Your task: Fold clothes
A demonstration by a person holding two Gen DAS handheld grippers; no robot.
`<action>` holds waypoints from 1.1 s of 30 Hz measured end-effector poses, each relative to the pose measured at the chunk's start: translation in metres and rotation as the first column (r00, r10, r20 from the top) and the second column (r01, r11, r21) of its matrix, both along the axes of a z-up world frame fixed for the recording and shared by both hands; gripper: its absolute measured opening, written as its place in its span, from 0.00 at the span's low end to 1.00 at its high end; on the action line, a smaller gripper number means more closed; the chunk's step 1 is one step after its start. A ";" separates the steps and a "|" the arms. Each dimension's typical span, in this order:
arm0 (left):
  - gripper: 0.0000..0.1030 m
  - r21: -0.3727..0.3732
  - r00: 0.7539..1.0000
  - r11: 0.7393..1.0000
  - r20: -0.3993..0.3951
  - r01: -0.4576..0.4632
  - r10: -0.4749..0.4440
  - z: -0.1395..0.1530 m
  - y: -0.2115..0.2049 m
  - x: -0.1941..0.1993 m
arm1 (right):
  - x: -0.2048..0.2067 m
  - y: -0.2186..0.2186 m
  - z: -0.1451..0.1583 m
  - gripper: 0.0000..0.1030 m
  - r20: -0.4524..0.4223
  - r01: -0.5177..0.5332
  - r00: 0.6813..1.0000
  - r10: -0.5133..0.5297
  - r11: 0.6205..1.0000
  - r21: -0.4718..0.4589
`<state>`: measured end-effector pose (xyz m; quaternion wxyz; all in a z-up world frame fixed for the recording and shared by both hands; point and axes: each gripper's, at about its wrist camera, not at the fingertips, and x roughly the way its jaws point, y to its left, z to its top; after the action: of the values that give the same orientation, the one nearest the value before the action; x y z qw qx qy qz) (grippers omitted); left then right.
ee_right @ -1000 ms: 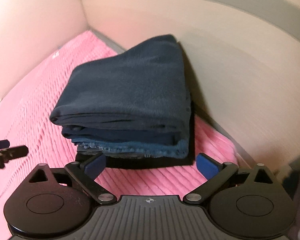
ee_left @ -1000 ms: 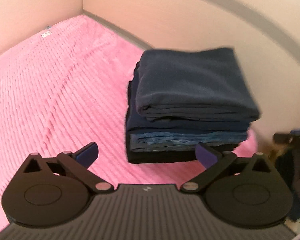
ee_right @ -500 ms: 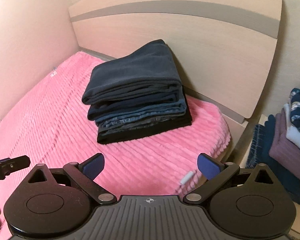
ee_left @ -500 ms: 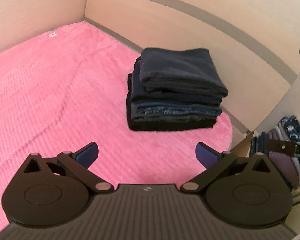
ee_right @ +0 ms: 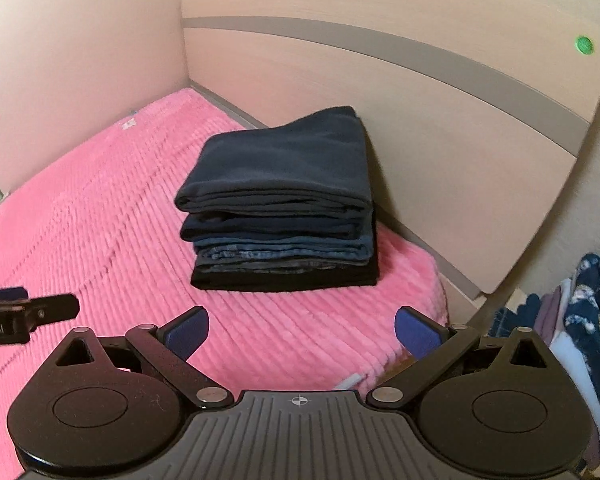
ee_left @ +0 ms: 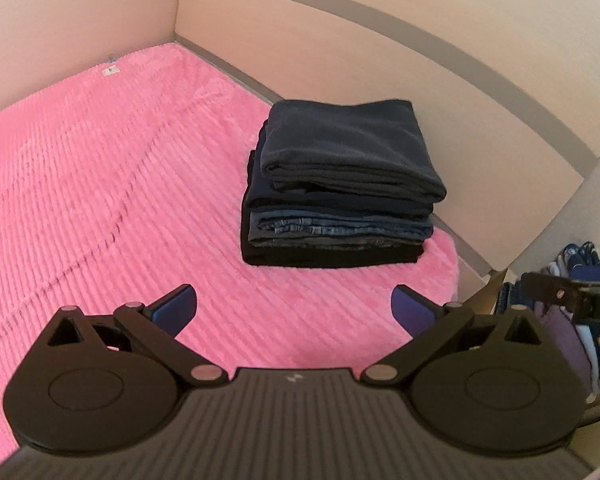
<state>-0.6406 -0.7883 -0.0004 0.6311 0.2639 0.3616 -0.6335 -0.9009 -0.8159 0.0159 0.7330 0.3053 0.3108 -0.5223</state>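
A stack of folded dark clothes [ee_left: 340, 192] sits on the pink ribbed bed cover [ee_left: 100, 184] by the headboard; it also shows in the right wrist view [ee_right: 284, 208]. A dark navy piece lies on top, with denim and a black piece beneath. My left gripper [ee_left: 294, 306] is open and empty, well back from the stack. My right gripper [ee_right: 302, 330] is open and empty, also back from the stack. The left gripper's finger shows at the left edge of the right wrist view [ee_right: 28, 314].
The beige headboard [ee_right: 420, 92] with a grey stripe stands behind the stack, and a wall [ee_left: 72, 12] is on the left. Off the bed's right edge are more clothes, dark blue patterned and purple [ee_right: 584, 320]. Wide pink cover [ee_right: 80, 216] lies left of the stack.
Both grippers have pulled back away from the stack, which now looks smaller and farther. Both stayed open and empty. The stack has not moved.
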 end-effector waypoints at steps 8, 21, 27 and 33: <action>0.99 0.033 0.999 0.999 0.033 -0.005 0.004 -0.004 -0.002 -0.013 | -0.012 0.004 -0.004 0.99 0.015 0.023 1.000 -0.024 0.999 0.032; 0.99 0.063 0.996 0.998 0.093 0.001 -0.007 -0.011 -0.002 -0.022 | -0.007 0.010 -0.008 0.99 -0.010 0.017 1.000 -0.017 0.998 0.053; 0.99 0.059 0.992 0.998 0.129 0.003 -0.010 -0.014 0.000 -0.024 | -0.002 0.012 -0.010 0.99 -0.031 0.012 0.999 -0.010 0.998 0.059; 0.99 0.068 0.992 0.998 0.126 0.008 -0.016 -0.017 -0.001 -0.027 | -0.003 0.012 -0.010 0.99 -0.040 0.014 0.999 -0.012 0.998 0.060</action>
<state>-0.6674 -0.7893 -0.0172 0.6396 0.3268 0.3404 -0.6068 -0.9036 -0.8035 0.0054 0.7140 0.3188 0.3386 -0.5234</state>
